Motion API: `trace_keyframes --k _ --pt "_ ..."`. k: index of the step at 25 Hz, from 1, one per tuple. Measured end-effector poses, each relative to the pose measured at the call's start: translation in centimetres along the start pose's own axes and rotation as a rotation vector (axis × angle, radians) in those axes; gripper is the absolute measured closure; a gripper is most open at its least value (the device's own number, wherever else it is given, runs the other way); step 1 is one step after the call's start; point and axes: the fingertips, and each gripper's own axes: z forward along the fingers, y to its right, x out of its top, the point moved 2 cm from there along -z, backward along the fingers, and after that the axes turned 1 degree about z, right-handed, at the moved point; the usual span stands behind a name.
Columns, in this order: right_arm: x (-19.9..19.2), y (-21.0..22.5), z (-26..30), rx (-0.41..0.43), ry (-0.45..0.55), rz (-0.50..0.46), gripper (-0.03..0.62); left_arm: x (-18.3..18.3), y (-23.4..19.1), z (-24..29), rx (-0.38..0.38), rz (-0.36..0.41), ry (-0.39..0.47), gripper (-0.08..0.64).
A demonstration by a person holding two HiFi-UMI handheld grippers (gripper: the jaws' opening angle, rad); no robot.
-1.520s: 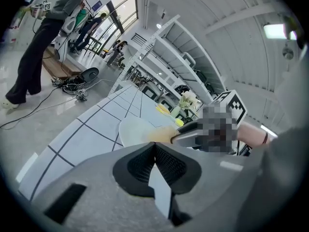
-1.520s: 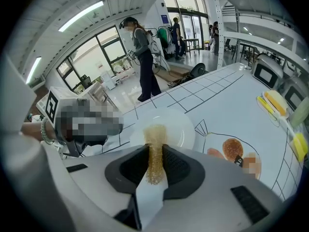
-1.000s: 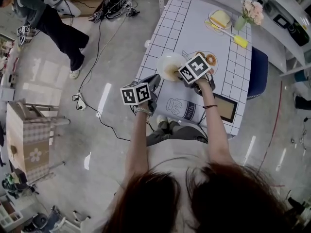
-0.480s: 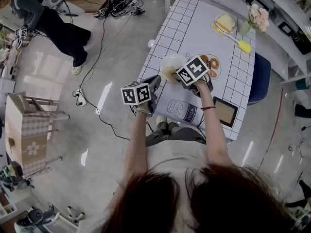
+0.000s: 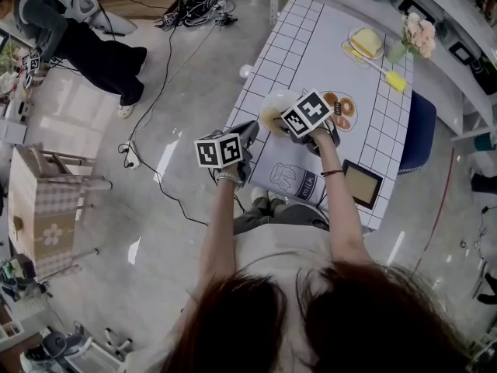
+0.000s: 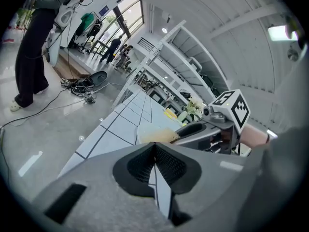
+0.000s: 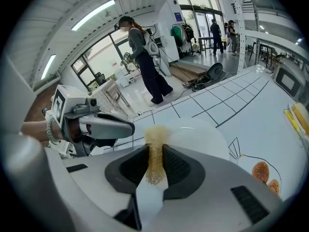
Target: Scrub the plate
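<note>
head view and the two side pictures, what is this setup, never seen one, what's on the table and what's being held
No robot here: a person holds a hand-held claw in each hand. The head view comes from a camera on their head, looking down; the other two ride on the claws and look along their jaws. On the white gridded table is a white plate. The left claw is closed on its rim. The right claw grips a yellow-brown scrubbing pad against the plate.

Both bare arms point(image 5: 220, 224) reach up from the lower frame to its middle — left gripper point(image 5: 247, 133) with jaws pressed together on nothing, right gripper point(image 5: 276, 121) just beside it, jaws clamped on a yellow scrub pad point(image 7: 155, 138)
</note>
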Motion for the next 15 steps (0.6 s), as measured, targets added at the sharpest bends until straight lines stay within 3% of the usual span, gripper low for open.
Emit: trace_keyframes --k 15 --pt "1.2 0.6 0.7 0.014 0.013 0.004 0.515 1.3 -1.0 0.2 0.005 -0.004 0.015 0.549"
